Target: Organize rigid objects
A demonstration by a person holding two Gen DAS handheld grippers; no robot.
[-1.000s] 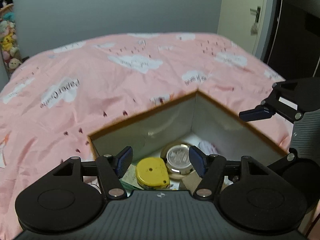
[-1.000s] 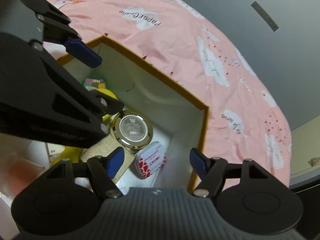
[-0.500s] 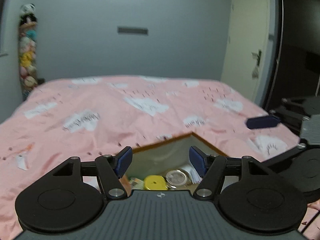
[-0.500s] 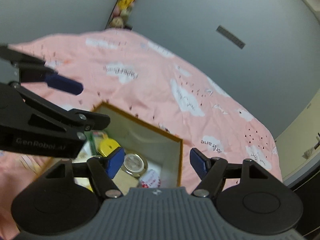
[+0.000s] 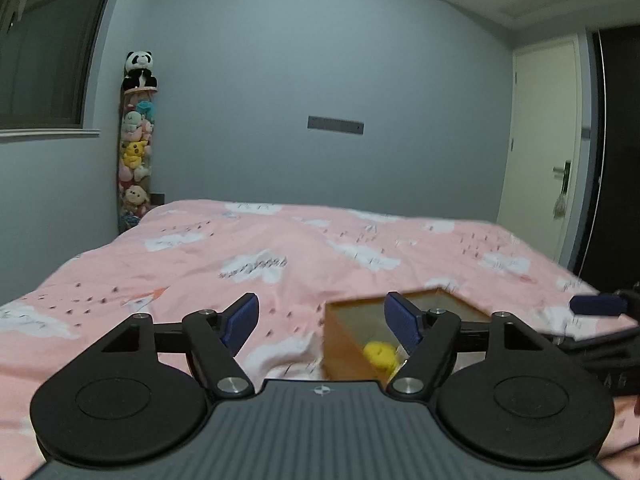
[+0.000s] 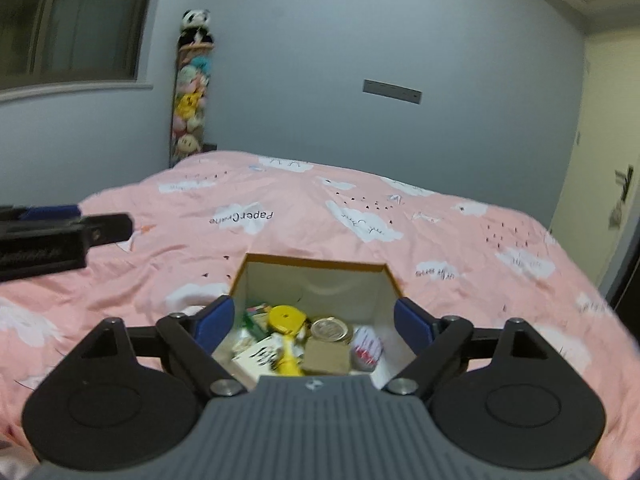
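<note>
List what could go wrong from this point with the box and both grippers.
1. The box sits on a soft, wrinkled pink duvet; pressing on one wall might tip it.
2. Its contents are heaped: the yellow tape measure, round tin and red-and-white tin overlap, so another item may slide.
3. The left gripper and right gripper, both empty with jaws opening, work close together and could collide.

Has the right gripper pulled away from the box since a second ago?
Yes. The right gripper, jaws opening and empty, has backed up and out of the box, which now looks smaller and lies wholly ahead on the pink bedspread.
</note>
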